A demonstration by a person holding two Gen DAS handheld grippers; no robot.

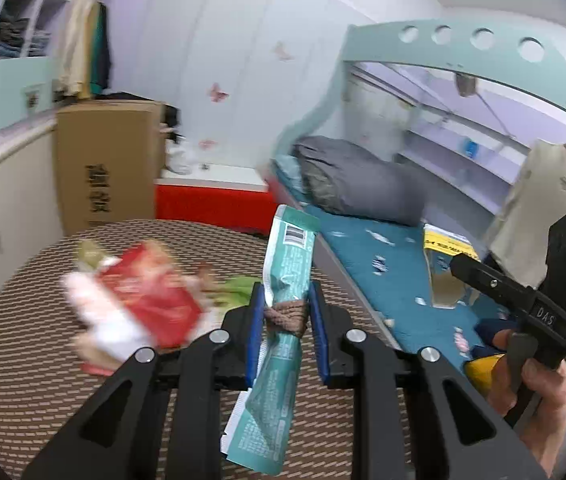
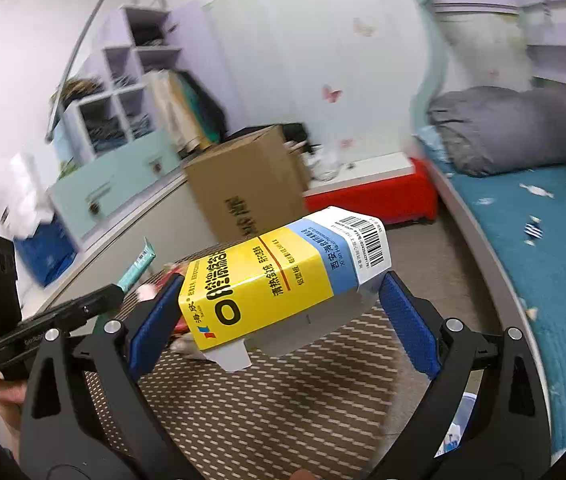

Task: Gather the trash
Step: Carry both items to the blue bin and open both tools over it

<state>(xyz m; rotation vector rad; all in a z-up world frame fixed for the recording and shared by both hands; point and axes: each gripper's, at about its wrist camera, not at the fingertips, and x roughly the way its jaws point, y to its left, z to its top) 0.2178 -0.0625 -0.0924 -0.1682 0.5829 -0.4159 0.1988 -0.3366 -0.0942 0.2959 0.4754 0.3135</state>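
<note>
The right gripper clamps a yellow box between its blue fingers. At nine o'clock the left gripper holds a teal wrapper above the woven counter.

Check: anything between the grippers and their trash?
No. Left gripper is shut on the teal foil wrapper; right gripper is shut on the yellow-and-blue cardboard box. No bin is in view.
</note>
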